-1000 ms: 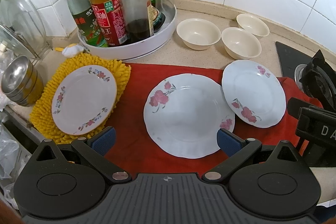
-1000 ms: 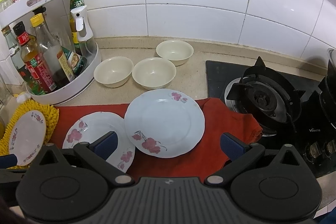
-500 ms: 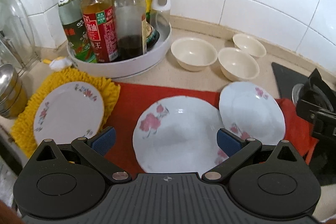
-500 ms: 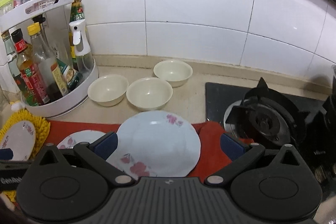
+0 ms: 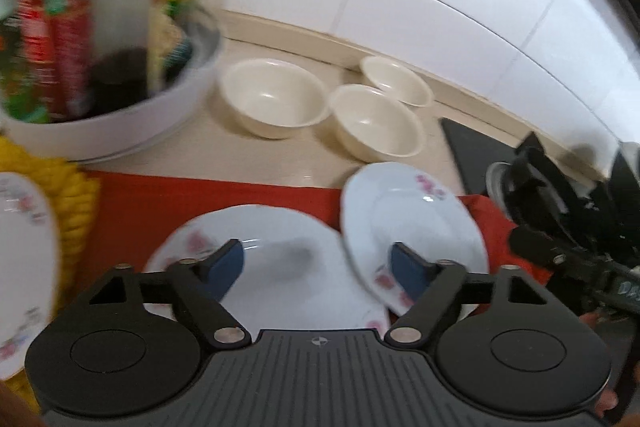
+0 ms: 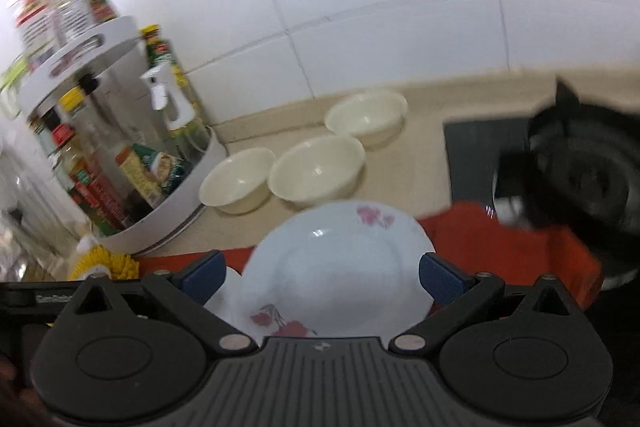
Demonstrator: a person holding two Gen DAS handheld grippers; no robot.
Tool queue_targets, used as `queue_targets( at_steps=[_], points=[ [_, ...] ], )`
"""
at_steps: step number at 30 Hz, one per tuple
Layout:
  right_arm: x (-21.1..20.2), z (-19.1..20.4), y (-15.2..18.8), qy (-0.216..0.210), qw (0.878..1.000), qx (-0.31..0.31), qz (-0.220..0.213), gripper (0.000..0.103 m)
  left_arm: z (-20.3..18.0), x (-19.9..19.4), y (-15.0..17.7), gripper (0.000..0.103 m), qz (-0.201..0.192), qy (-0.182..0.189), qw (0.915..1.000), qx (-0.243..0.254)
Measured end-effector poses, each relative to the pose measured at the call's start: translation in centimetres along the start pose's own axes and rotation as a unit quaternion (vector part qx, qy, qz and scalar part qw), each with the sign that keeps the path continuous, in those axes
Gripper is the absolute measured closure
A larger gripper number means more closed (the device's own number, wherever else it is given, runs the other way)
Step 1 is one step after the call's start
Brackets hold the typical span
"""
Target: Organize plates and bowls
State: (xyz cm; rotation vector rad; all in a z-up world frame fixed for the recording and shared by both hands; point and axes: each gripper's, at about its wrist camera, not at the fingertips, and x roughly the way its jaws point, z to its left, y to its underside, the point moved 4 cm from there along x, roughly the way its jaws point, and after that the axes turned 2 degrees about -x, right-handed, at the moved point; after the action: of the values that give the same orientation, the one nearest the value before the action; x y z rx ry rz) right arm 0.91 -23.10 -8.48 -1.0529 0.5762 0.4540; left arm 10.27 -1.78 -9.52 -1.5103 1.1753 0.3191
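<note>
Left claw (image 5: 316, 267): closing, nothing pinched, over big flower plate (image 5: 280, 267) to grab it.
Right claw (image 6: 320, 273): wide, empty, above smaller plate (image 6: 340, 259).
Bowls (image 5: 276, 99): waiting by wall.

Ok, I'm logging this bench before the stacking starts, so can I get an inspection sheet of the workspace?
Surface: beige counter, red cloth across the front.
Job's things: three flowered plates, middle plate partly under the right plate, left plate on a yellow mat; three cream bowls behind.
Clutter: bottle rack.
Grippers: left hand-held gripper closing, pressing nothing; right hand-held gripper open over the right plate.
Cables: nothing seen.
Surroundings: white tiles, gas burner.
</note>
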Motion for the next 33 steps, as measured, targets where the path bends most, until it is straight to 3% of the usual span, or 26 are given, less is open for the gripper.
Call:
queue_targets(
  at_steps=[2,8,15,21,29,33],
  points=[
    [0.8,-1.0,0.5,0.002,1.000,0.019,0.008,0.012,-0.6,1.2,-0.3,0.030,0.000,0.019,0.9998,0.006],
    [2.5,-3.5,1.5,-0.008,0.997,0.071,0.018,0.034,-2.0,4.4,-1.5,0.048,0.008,0.051,0.9983,0.027],
    [3.5,-5.7,1.9,-0.015,0.992,0.125,0.023,0.061,-1.3,7.5,-2.4,0.059,0.024,0.056,0.9981,0.012],
    [2.1,-6.3,3.3,-0.013,0.983,0.182,0.034,0.061,-1.0,9.3,-3.0,0.065,0.031,0.054,0.9980,0.008],
    [2.6,-6.7,4.7,-0.021,0.974,0.222,0.038,0.062,-0.5,11.1,-3.2,0.073,0.049,0.078,0.9957,-0.016],
    [3.0,-7.1,4.9,-0.024,0.972,0.233,0.024,0.070,-0.2,11.4,-3.2,0.077,0.047,0.093,0.9939,-0.035]
  ],
)
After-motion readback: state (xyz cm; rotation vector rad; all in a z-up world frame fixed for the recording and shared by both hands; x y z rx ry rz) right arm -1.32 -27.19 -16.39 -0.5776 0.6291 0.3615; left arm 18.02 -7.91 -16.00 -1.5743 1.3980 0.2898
